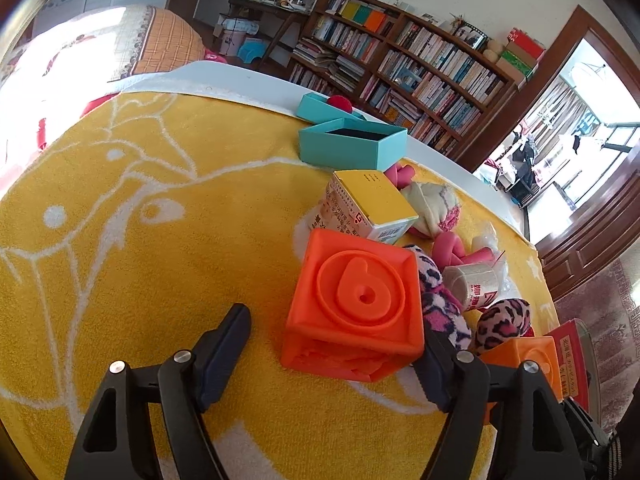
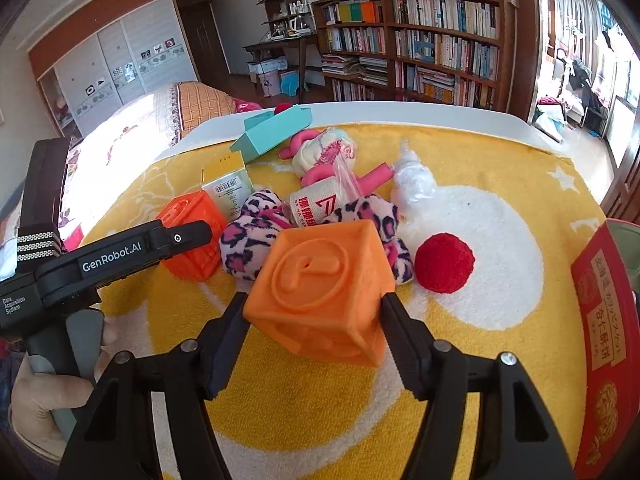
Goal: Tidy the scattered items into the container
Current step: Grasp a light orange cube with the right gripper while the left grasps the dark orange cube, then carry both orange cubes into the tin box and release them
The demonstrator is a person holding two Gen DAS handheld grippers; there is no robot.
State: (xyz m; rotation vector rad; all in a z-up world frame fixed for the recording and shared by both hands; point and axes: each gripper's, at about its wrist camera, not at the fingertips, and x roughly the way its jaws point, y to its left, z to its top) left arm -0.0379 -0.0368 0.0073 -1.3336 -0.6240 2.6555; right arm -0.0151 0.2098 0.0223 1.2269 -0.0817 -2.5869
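Jaws of right gripper [image 2: 314,334] clamp embossed light orange cube [image 2: 320,292]

Left gripper [image 1: 334,332]: angled downward, jaws apart, left pad touching nothing. Right gripper [image 2: 314,304]: angled downward, pads clamped either side of orange cube [image 2: 320,276]. Hand [image 2: 44,396] wrapped round left handle.
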